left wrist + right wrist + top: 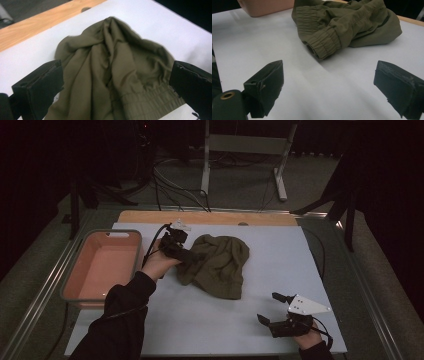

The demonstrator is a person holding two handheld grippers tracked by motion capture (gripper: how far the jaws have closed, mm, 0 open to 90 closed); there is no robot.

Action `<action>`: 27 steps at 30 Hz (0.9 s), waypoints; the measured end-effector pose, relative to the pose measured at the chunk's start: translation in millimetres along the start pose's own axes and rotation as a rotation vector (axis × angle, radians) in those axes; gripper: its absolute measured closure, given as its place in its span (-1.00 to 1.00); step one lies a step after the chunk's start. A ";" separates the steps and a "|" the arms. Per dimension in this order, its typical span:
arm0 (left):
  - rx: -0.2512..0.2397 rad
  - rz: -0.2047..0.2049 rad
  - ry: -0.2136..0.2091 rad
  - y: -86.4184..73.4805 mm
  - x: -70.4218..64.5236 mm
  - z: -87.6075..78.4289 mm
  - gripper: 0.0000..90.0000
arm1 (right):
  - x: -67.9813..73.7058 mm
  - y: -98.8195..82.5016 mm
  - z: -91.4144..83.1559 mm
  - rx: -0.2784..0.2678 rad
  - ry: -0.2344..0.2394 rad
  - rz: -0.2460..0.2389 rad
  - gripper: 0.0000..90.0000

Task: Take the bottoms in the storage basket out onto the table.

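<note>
A crumpled olive-green garment [218,265] lies in the middle of the white table top [285,250]. My left gripper [194,256] is at the garment's left edge, held by a hand in a dark sleeve. In the left gripper view, the left gripper [117,67] is open, its jaws wide apart on either side of the garment [110,75] and its gathered elastic band. My right gripper [269,307] rests open near the front right of the table. In the right gripper view, the right gripper [329,66] faces the garment [352,22], whose elastic cuff [324,45] points toward it, well apart.
A salmon-pink bin [105,267] stands empty at the table's left edge; its corner [264,6] is at the top of the right gripper view. A wooden strip [210,217] runs along the far edge. Table legs and cables lie on the floor beyond.
</note>
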State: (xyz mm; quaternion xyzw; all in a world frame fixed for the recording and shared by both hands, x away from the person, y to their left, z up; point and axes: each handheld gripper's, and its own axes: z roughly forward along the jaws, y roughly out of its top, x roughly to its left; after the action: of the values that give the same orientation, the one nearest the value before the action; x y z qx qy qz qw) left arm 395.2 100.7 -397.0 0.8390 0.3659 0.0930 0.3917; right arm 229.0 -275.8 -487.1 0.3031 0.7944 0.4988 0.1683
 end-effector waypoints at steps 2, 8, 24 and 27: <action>-0.002 -0.007 0.010 -3.1 1.5 -2.6 -0.99 | 0.1 0.0 0.1 0.000 0.000 0.001 -0.79; -0.004 -0.026 0.036 -14.6 4.4 -6.5 -0.99 | 1.1 0.9 1.5 0.002 0.003 -0.005 -0.79; -0.009 -0.020 0.050 -39.3 -3.7 -5.3 -0.99 | 1.9 1.3 2.9 0.003 0.006 -0.005 -0.79; 0.001 -0.018 0.056 -44.8 -6.6 -4.0 -0.99 | 1.9 1.4 3.1 0.003 0.006 -0.007 -0.79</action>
State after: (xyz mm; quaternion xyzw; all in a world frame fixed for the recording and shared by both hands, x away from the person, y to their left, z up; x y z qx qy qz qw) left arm 364.4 117.5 -426.0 0.8330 0.3845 0.1125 0.3816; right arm 229.7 -272.0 -487.2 0.2990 0.7967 0.4979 0.1674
